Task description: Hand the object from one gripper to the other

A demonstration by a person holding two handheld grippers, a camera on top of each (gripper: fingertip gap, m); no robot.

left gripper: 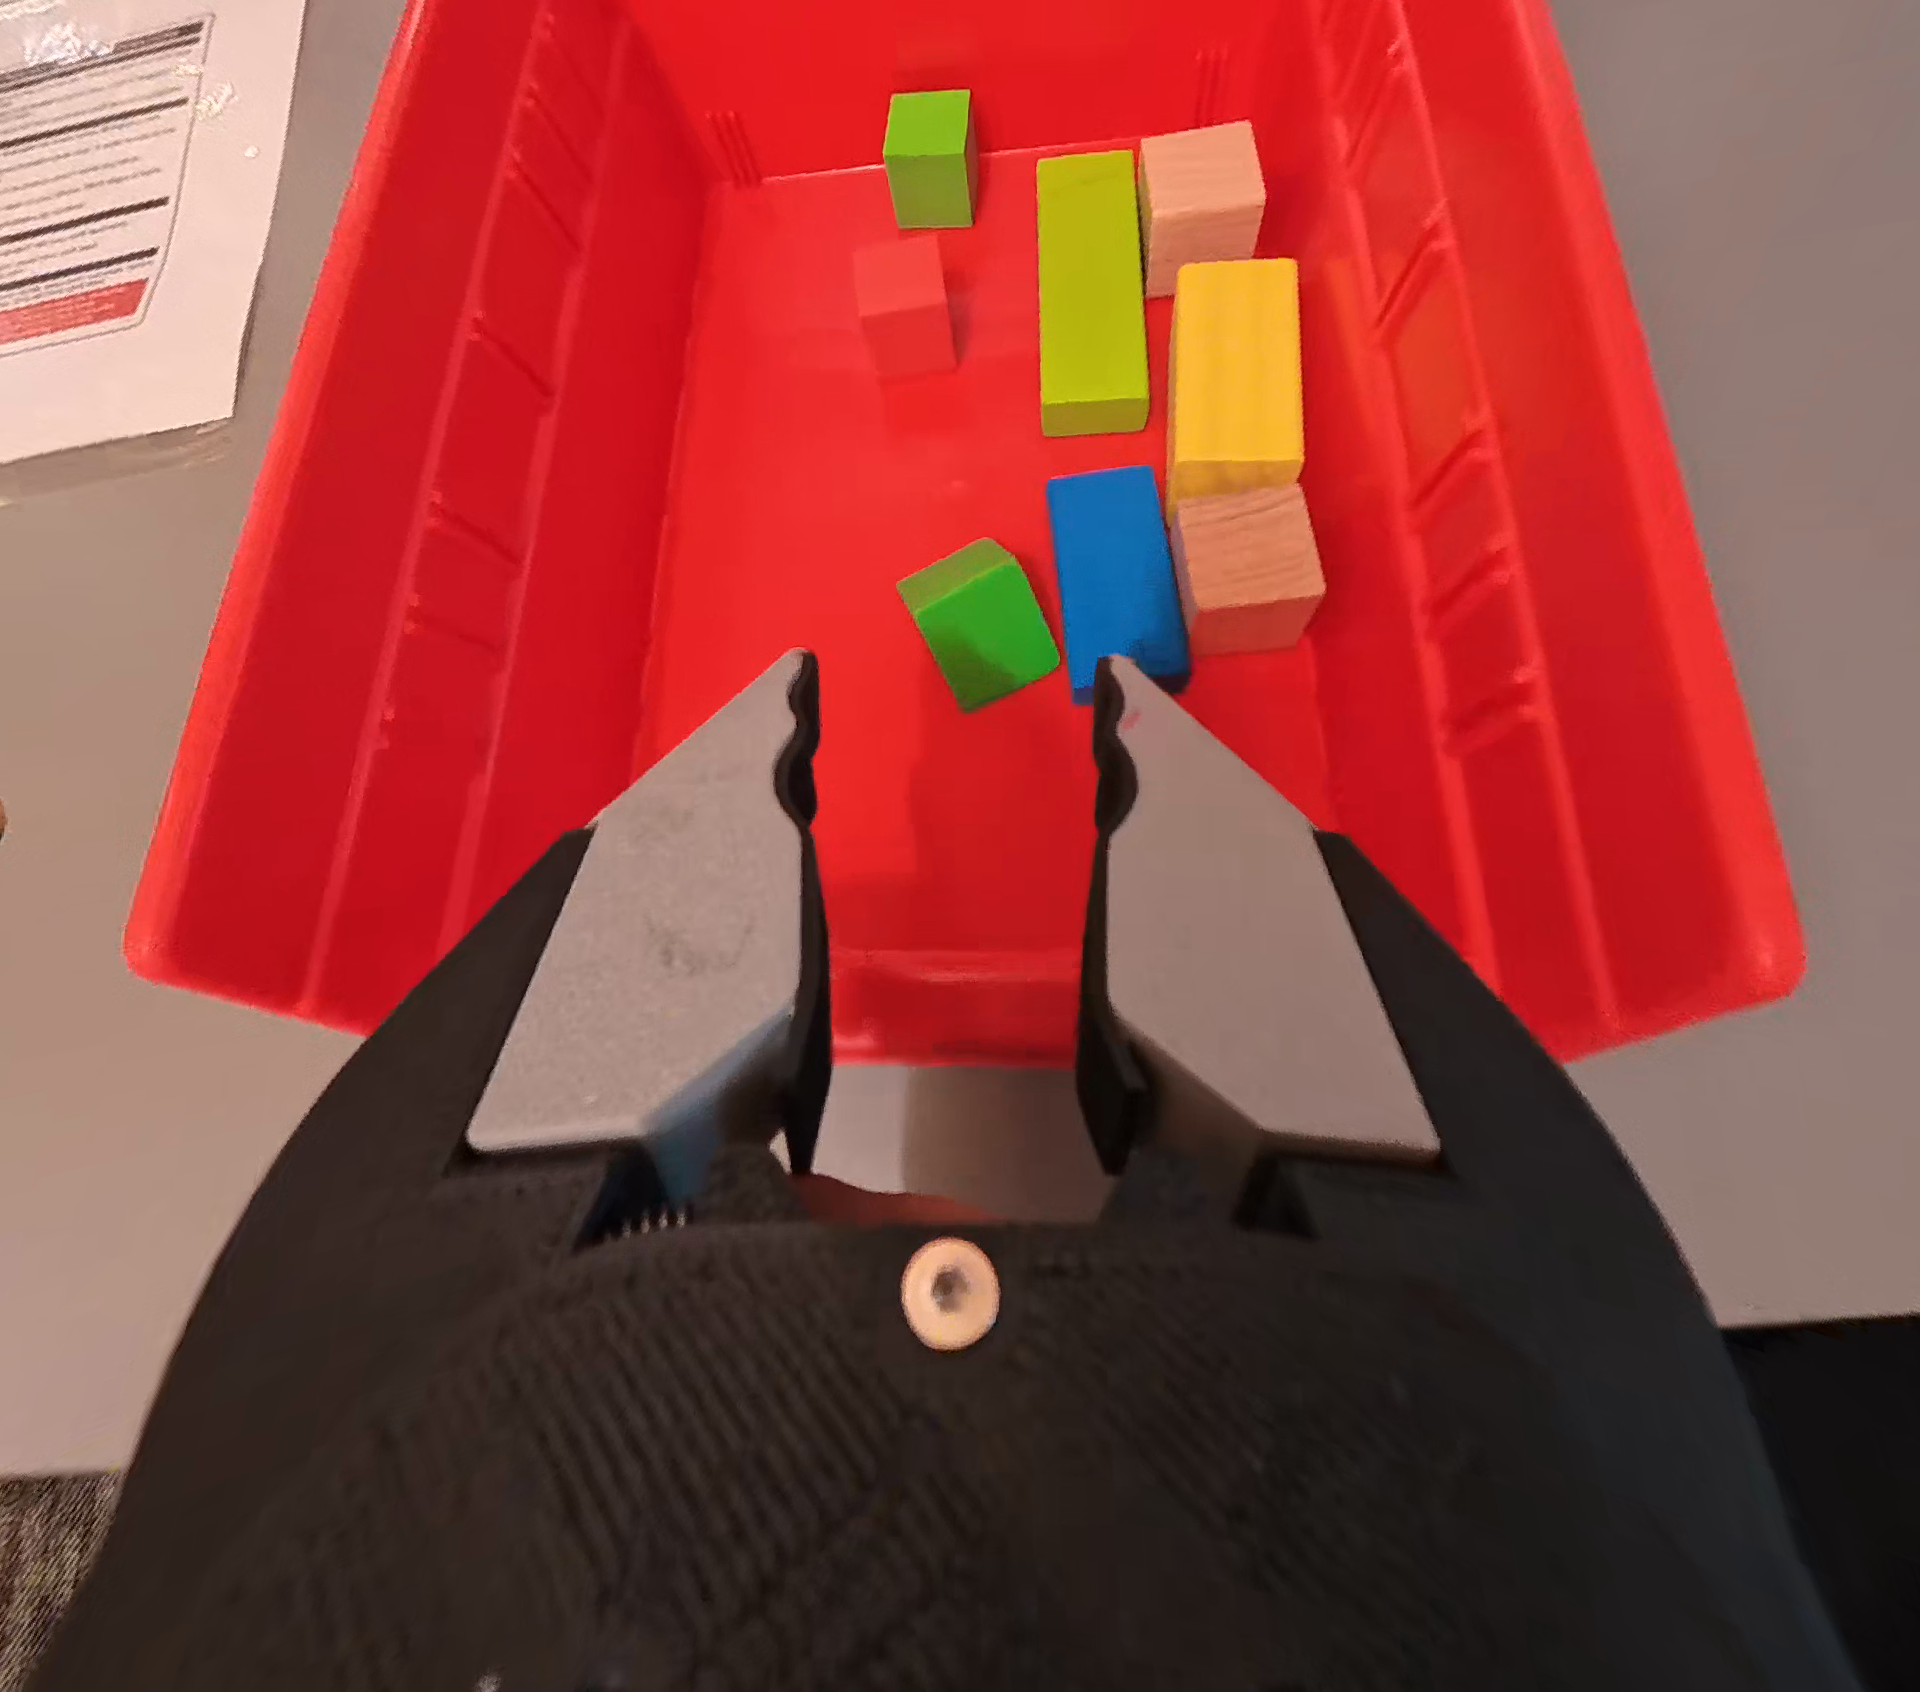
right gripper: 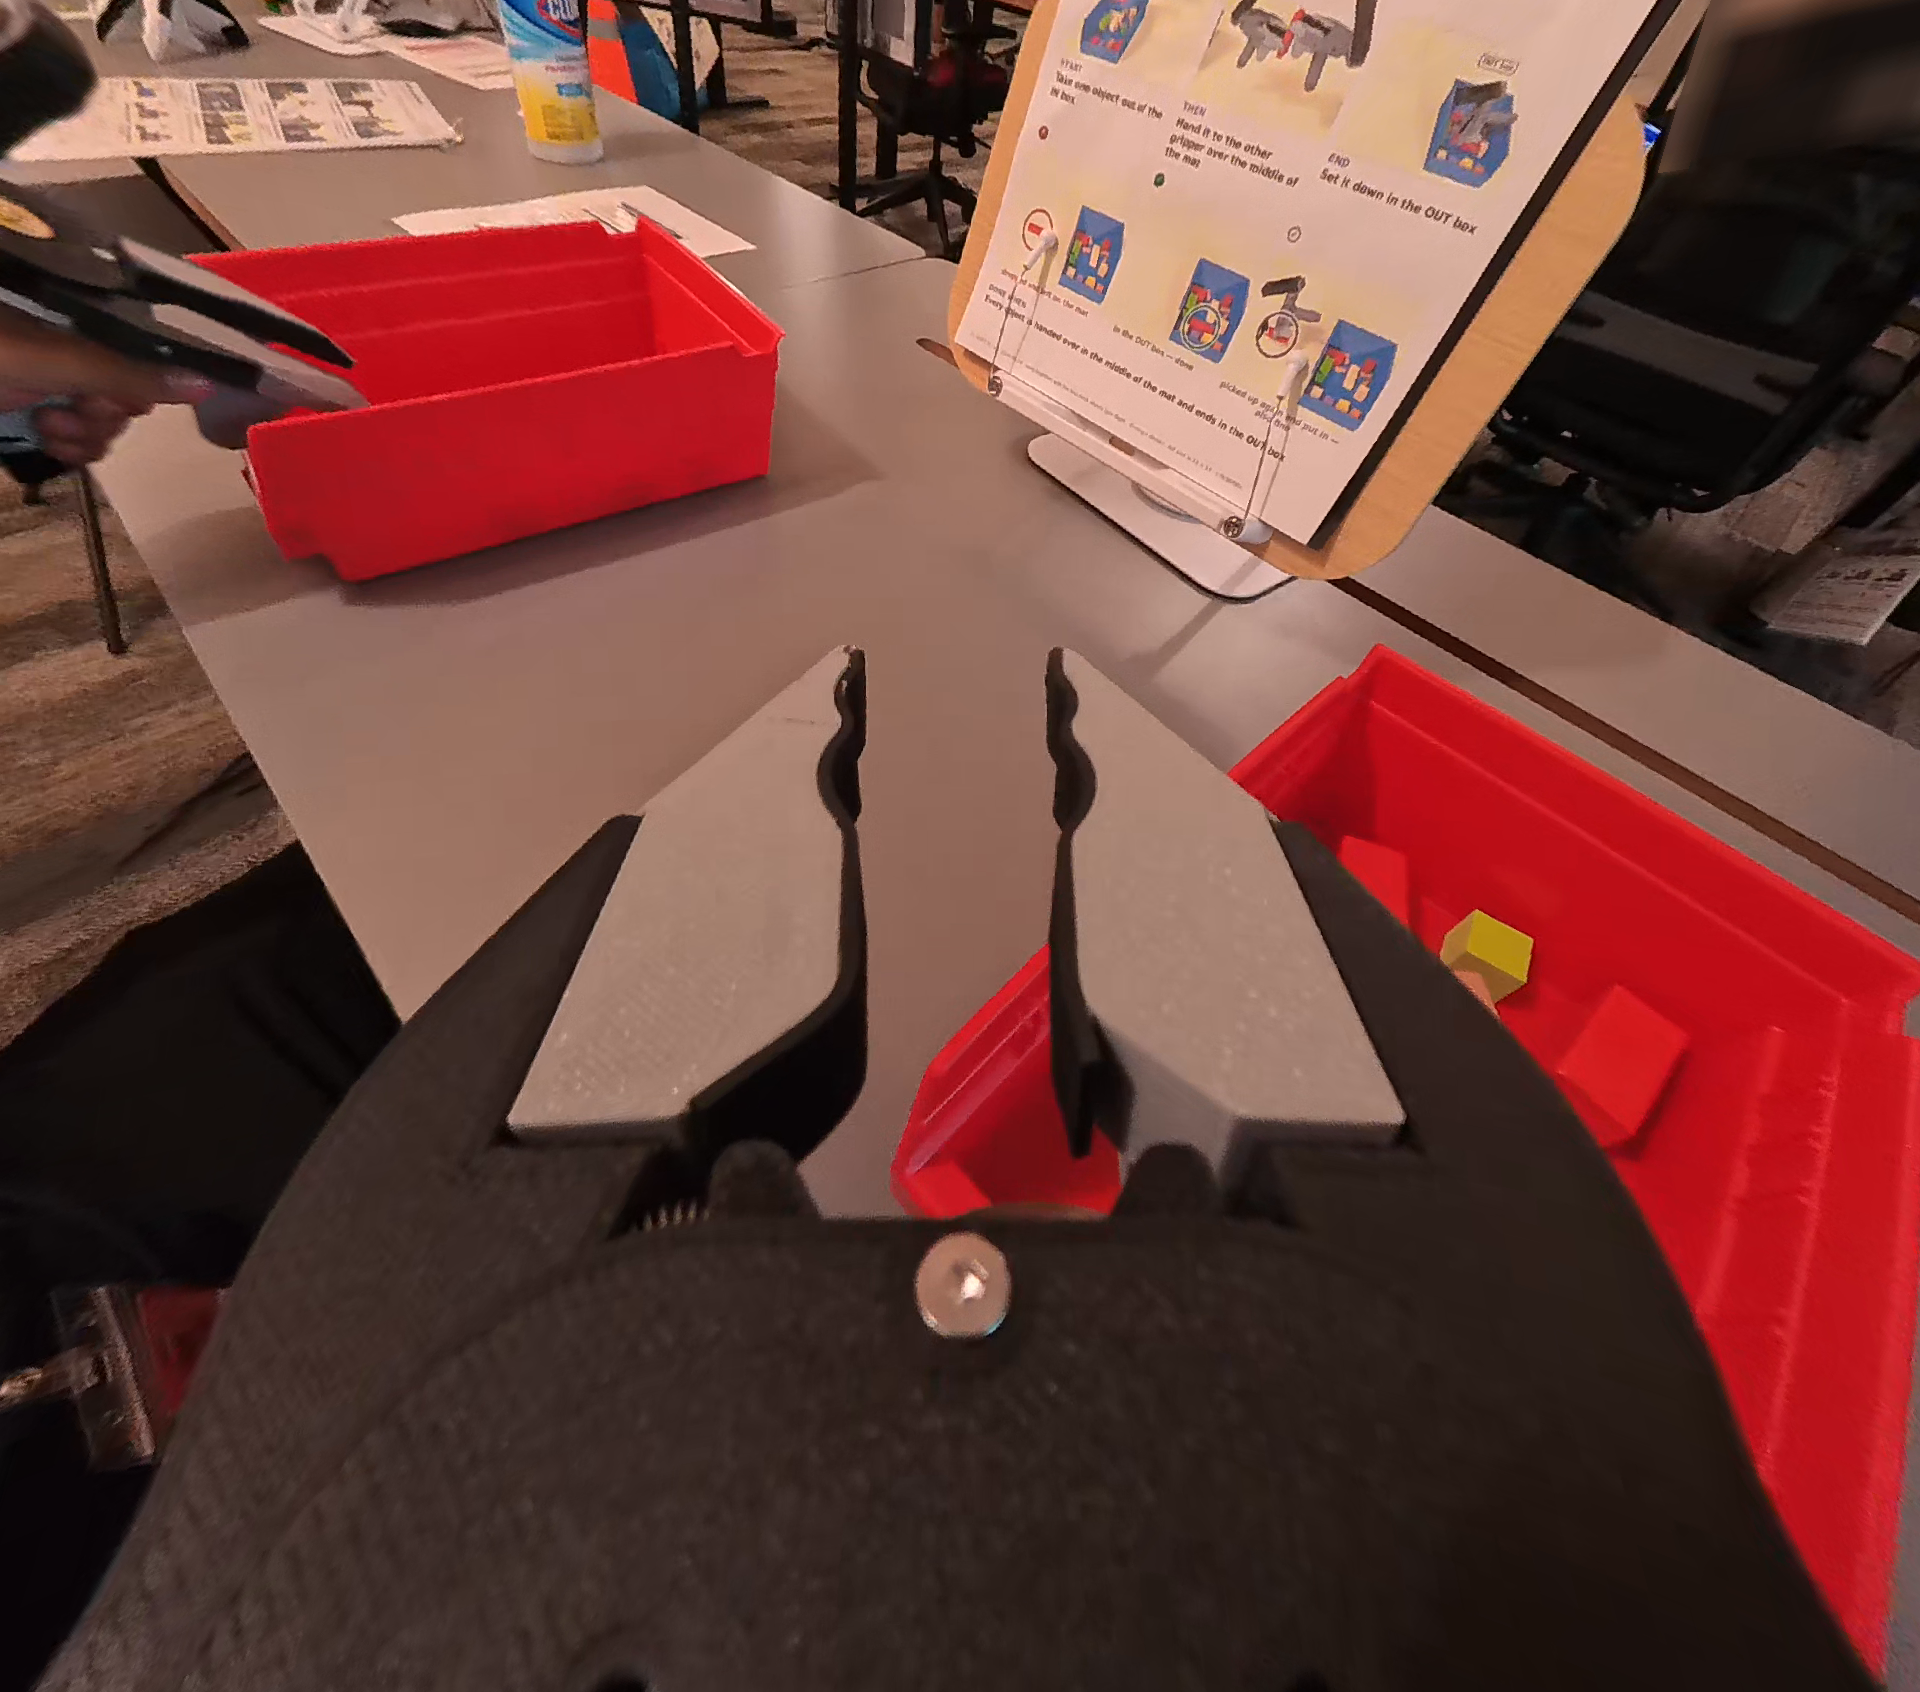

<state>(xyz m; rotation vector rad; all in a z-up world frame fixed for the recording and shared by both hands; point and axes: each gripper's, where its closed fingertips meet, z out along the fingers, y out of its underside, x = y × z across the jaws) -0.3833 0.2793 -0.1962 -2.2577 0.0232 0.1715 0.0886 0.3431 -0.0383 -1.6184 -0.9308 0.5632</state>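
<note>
Now we hold our left gripper over a red bin, jaws apart and empty; below lie the blocks, a blue block and a green one nearest the tips; our right gripper hangs over the grey table, jaws apart, gripping nothing, beside a second bin with a yellow cube.

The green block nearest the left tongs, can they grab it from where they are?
Probably yes. The left tongs are open and empty above the red bin, and the slanted green block lies just ahead of the tips with bare floor on its left. The blue block sits close on its right.
</note>
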